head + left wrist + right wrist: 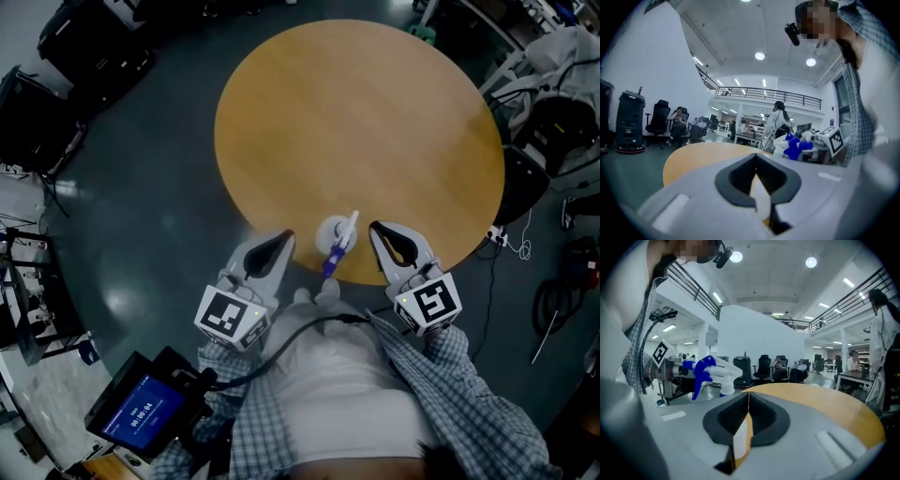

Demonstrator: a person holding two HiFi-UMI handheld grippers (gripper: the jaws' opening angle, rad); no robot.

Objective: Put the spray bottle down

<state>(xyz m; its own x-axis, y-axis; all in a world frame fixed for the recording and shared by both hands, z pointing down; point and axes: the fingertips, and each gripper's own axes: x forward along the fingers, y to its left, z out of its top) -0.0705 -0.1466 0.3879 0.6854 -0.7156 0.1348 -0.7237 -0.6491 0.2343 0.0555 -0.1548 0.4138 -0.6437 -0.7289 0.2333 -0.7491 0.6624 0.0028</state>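
Note:
A white spray bottle [336, 240] with a blue trigger stands upright near the front edge of the round wooden table [375, 112]. My left gripper [285, 237] is just left of it, jaws shut and empty. Just right of the bottle, my right gripper [376, 228] is also shut with nothing in it. Neither gripper touches the bottle. In the left gripper view the bottle [793, 145] shows to the right beyond the closed left gripper [756, 162]. In the right gripper view the bottle [712, 371] is to the left beyond the closed right gripper [748, 401].
Black equipment cases [94, 42] stand on the floor at the far left, and cables and gear [553, 131] lie at the right. A lit screen [141, 411] hangs at my lower left. Seated people and office chairs [787, 367] are far behind the table.

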